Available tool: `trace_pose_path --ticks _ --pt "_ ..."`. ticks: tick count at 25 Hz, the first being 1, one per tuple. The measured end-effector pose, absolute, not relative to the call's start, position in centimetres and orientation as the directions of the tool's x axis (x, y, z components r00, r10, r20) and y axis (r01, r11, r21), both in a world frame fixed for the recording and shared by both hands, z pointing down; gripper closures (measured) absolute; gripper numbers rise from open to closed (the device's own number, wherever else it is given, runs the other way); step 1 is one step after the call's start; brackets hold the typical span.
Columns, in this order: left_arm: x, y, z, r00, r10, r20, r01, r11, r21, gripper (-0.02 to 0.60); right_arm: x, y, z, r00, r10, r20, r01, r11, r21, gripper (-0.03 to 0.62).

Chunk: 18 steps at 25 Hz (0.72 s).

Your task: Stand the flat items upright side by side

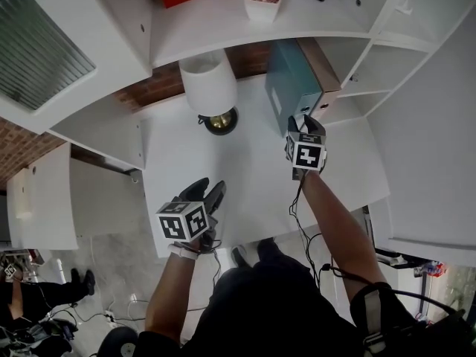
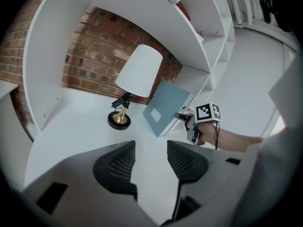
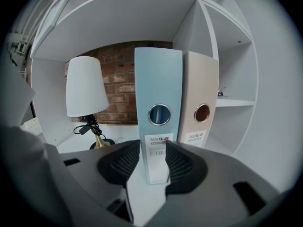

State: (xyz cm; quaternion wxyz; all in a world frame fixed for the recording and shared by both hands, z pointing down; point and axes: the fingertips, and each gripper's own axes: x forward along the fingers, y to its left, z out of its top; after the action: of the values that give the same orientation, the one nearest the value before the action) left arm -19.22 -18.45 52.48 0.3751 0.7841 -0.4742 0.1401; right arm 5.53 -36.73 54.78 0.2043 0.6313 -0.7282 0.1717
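Note:
A blue binder (image 3: 158, 93) stands upright on the white desk (image 1: 253, 192), spine toward me, right next to a beige binder (image 3: 201, 98) that is also upright. My right gripper (image 3: 152, 162) has its pads pressed on both sides of the blue binder's lower spine. The head view shows the same grip: right gripper (image 1: 306, 121) at the near end of the blue binder (image 1: 294, 80). My left gripper (image 1: 212, 195) hovers over the desk's front part, open, with only bare desk between its jaws (image 2: 150, 162).
A table lamp (image 1: 210, 88) with a white shade and brass foot stands left of the binders. Shelf walls and compartments (image 3: 236, 112) close in on the right, a shelf board runs overhead, and a brick wall is behind.

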Motion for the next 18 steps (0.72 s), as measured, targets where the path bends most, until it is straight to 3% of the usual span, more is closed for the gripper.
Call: trace_pose_path --ticks 10,18 --pt "-19.0 -18.8 49.0 0.521 -0.688 0.506 -0.848 -0.351 0.396 0.371 4.9 -32.4 50.3 -0.157 -0.883 0.442 -0.985 0.173 -0.005 0.429" --pt "-21.9 -19.8 42.9 0.447 -0.818 0.363 -0.892 -0.375 0.253 0.395 0.6 -27.6 42.1 -0.318 -0.923 0.219 -0.948 0.317 -0.038 0.473"
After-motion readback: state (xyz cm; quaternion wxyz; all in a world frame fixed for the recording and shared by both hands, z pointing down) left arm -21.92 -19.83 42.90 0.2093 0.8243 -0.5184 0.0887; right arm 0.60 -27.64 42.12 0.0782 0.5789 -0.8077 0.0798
